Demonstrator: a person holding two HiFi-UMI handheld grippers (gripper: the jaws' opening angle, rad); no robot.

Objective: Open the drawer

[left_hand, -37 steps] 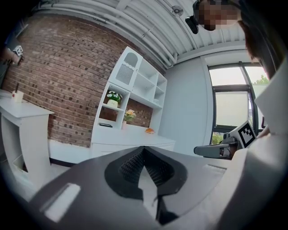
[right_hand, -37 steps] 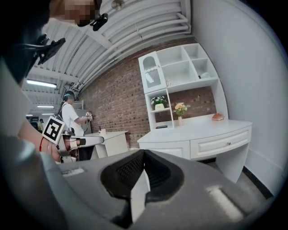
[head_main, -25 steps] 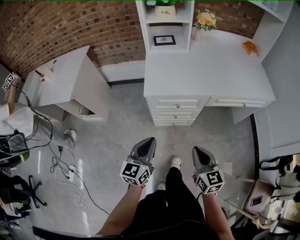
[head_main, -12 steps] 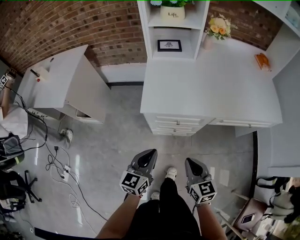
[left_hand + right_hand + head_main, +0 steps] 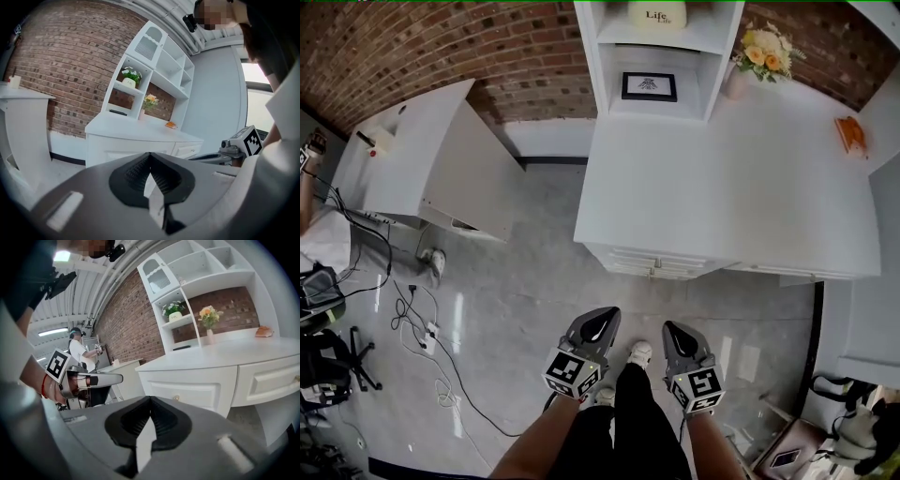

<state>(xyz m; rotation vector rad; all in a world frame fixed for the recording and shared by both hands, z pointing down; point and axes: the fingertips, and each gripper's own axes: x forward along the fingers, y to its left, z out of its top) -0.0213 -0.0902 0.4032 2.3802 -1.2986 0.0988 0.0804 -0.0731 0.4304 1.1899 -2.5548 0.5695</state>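
Observation:
The white desk (image 5: 722,178) has a stack of closed drawers (image 5: 661,265) under its front edge, and a wide closed drawer (image 5: 787,273) to their right. In the right gripper view the top drawer front (image 5: 187,390) shows a small knob (image 5: 176,398). Both grippers are held over the grey floor, short of the desk. My left gripper (image 5: 602,315) is shut and holds nothing; its jaws (image 5: 150,154) meet at the tips. My right gripper (image 5: 672,329) is also shut and holds nothing; it (image 5: 150,398) points at the drawer stack.
A shelf unit with a framed picture (image 5: 649,86), a flower vase (image 5: 759,52) and an orange object (image 5: 851,134) are on the desk. A second white desk (image 5: 422,159) stands at left, with cables (image 5: 422,328) on the floor. The person's shoe (image 5: 639,353) is between the grippers.
The desk has come closer in the head view. Both grippers have moved forward and lower toward the drawers and drawn nearer each other. Their jaws have stayed shut.

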